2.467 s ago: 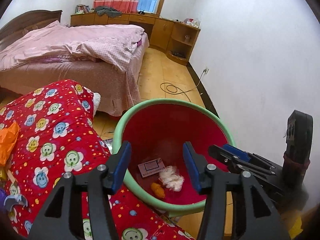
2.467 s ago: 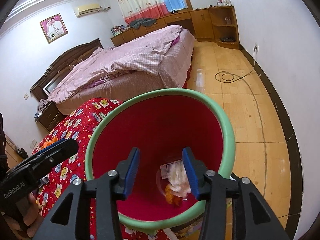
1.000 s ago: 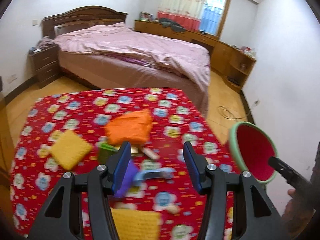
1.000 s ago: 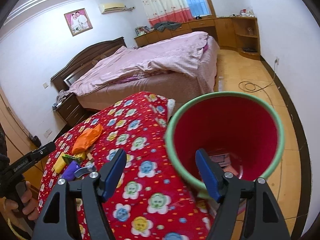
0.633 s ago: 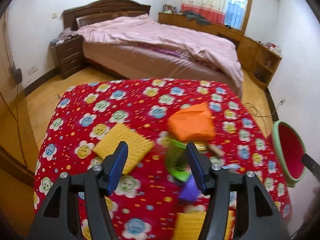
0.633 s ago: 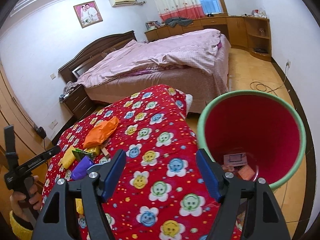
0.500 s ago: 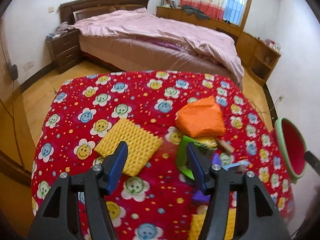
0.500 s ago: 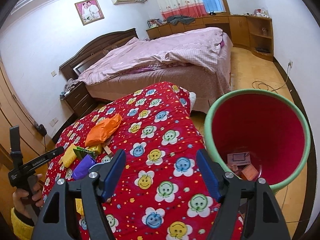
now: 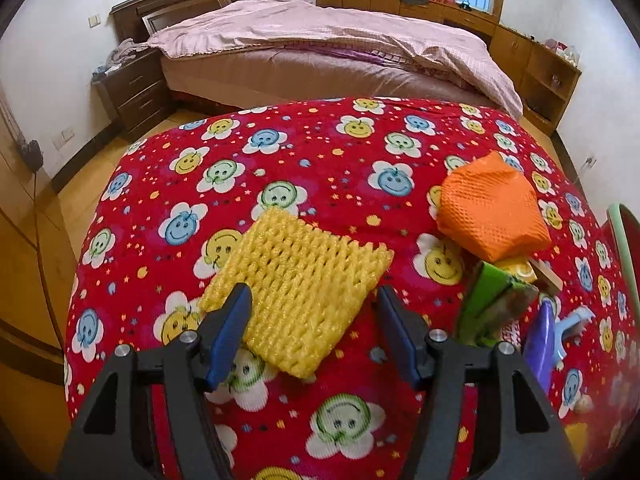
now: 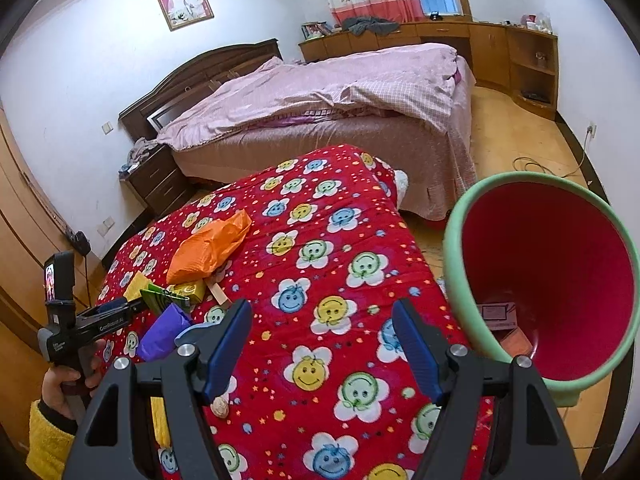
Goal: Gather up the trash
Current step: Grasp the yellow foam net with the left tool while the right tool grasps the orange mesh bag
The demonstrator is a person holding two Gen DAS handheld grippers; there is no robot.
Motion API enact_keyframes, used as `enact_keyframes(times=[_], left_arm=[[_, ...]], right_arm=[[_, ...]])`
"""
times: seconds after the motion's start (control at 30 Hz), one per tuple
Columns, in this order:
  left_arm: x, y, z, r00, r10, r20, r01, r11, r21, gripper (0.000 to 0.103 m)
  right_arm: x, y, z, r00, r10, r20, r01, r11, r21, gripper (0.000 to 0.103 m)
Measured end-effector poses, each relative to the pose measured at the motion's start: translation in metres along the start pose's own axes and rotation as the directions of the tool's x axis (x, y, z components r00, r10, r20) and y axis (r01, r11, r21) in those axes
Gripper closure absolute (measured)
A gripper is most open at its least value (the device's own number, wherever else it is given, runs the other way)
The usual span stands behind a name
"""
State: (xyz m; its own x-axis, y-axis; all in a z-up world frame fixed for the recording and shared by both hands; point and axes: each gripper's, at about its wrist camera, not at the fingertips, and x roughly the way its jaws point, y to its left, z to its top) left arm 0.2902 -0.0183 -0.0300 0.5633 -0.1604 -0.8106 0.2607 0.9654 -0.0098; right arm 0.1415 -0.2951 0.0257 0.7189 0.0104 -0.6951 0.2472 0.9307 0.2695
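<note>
Through the left wrist camera we see our left hand-held gripper (image 9: 314,330) spread wide with nothing between its blue pads, poised over the near edge of a yellow foam net (image 9: 298,292) that lies flat on the counter (image 9: 320,152), which is draped in a red smiley-flower cloth. To the right of the net sits an orange foam net (image 9: 494,210), bunched into a mound. Just below it a green wrapper (image 9: 486,302) stands on edge beside a small yellow packet (image 9: 518,272), a purple wrapper (image 9: 540,340) and a light blue plastic piece (image 9: 570,330). The green rim of the trash bin (image 9: 626,248) peeks in at the far right edge. A bed (image 9: 328,48) with a pink cover fills the background.

Through the right wrist camera our right hand-held gripper (image 10: 322,346) is likewise wide open and empty, above the cloth. The trash bin (image 10: 456,264), red inside, stands just off the counter's right edge with a few scraps at its bottom. The orange foam net (image 10: 210,248), green wrapper (image 10: 162,300) and purple wrapper (image 10: 162,334) cluster at left, where the left hand-held gripper (image 10: 116,314) reaches in, its fingers hidden behind the clutter. A small nut-like scrap (image 10: 220,405) lies by our left finger.
</note>
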Motion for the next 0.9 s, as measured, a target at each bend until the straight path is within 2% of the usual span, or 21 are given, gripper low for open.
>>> enact_keyframes(times=[0.13, 0.2, 0.3, 0.37, 0.47, 0.6, 0.9], left_arm=[[0.002, 0.009, 0.004, 1.0, -0.027, 0.013, 0.028, 0.998, -0.052, 0.038], [0.002, 0.014, 0.005, 0.999, -0.043, 0.021, 0.045, 0.995, -0.092, 0.042], [0.001, 0.022, 0.006, 0.999, -0.041, 0.029, 0.045, 0.991, -0.13, 0.057], [0.001, 0.027, 0.006, 0.999, -0.036, 0.032, 0.041, 0.987, -0.155, 0.073], [0.001, 0.04, 0.005, 0.996, -0.069, 0.054, 0.079, 0.971, -0.225, 0.082], [0.002, 0.056, -0.001, 0.986, -0.136, 0.101, 0.161, 0.937, -0.309, 0.086], [0.005, 0.064, -0.005, 0.969, -0.198, 0.147, 0.238, 0.906, -0.349, 0.086]], right_arm=[[0.008, 0.008, 0.002, 1.0, 0.008, -0.007, -0.008, 1.0, -0.014, 0.028], [0.013, 0.012, 0.004, 1.0, 0.014, -0.012, -0.014, 1.0, -0.02, 0.028], [0.019, 0.019, 0.007, 1.0, 0.021, -0.018, -0.022, 0.999, -0.029, 0.028], [0.024, 0.026, 0.01, 0.999, 0.029, -0.021, -0.029, 0.999, -0.039, 0.028], [0.032, 0.037, 0.014, 0.999, 0.045, -0.027, -0.046, 0.998, -0.053, 0.028], [0.048, 0.057, 0.021, 0.997, 0.064, -0.043, -0.067, 0.995, -0.079, 0.028], [0.101, 0.103, 0.031, 0.989, 0.089, -0.12, -0.106, 0.984, -0.142, 0.028]])
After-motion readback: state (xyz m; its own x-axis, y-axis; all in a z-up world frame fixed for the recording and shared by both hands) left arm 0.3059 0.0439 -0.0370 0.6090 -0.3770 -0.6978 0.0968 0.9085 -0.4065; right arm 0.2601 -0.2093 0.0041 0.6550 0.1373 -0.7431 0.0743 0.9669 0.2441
